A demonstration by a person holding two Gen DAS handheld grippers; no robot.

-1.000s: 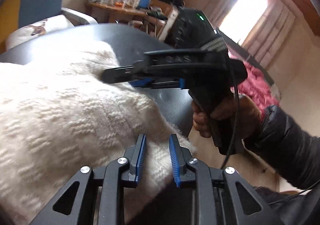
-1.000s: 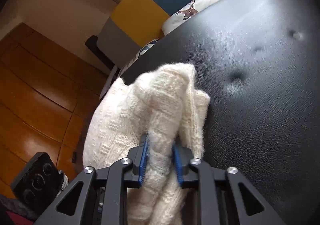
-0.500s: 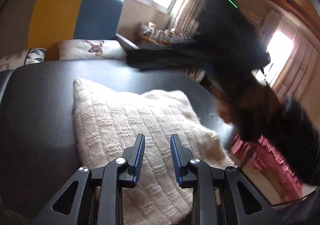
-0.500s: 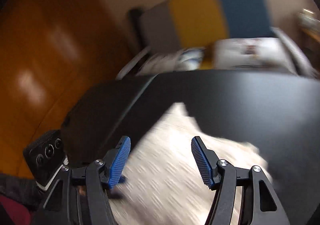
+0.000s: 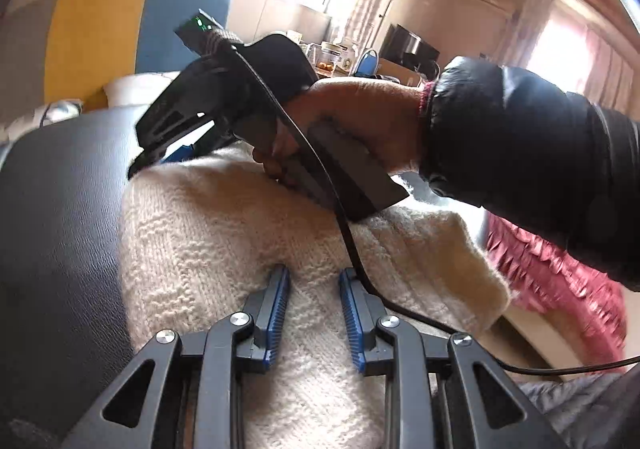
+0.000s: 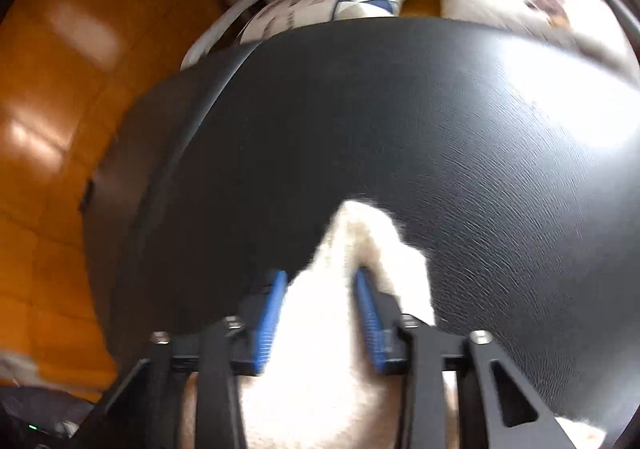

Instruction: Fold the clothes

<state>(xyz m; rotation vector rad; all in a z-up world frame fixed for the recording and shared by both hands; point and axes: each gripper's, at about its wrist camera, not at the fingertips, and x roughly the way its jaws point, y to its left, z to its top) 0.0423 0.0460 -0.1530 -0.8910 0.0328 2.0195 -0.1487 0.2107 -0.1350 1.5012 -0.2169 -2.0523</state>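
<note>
One cream knit sweater [image 5: 248, 249] mid-frame, on one black leather surface [image 5: 60, 209]. Two grippers: left gripper [image 5: 314, 285] bottom centre, right gripper [image 6: 320, 289] bottom centre. Two cushions [image 6: 328, 5] along top. One hand [image 5: 360, 121].

Your left gripper [image 5: 314, 315] sits over the sweater [image 5: 224, 233] on the seat [image 5: 60, 209]; your right gripper [image 6: 322, 319] lies ahead at its far edge, cushions [image 6: 328, 5] beyond.

Right wrist view smeared by motion blur; contact of closing right gripper [image 6: 320, 285] pads with white knit [image 6: 340, 329] not resolved. Knit cut off by bottom edge. Right fingertips hidden behind knit fold in left wrist view.
</note>
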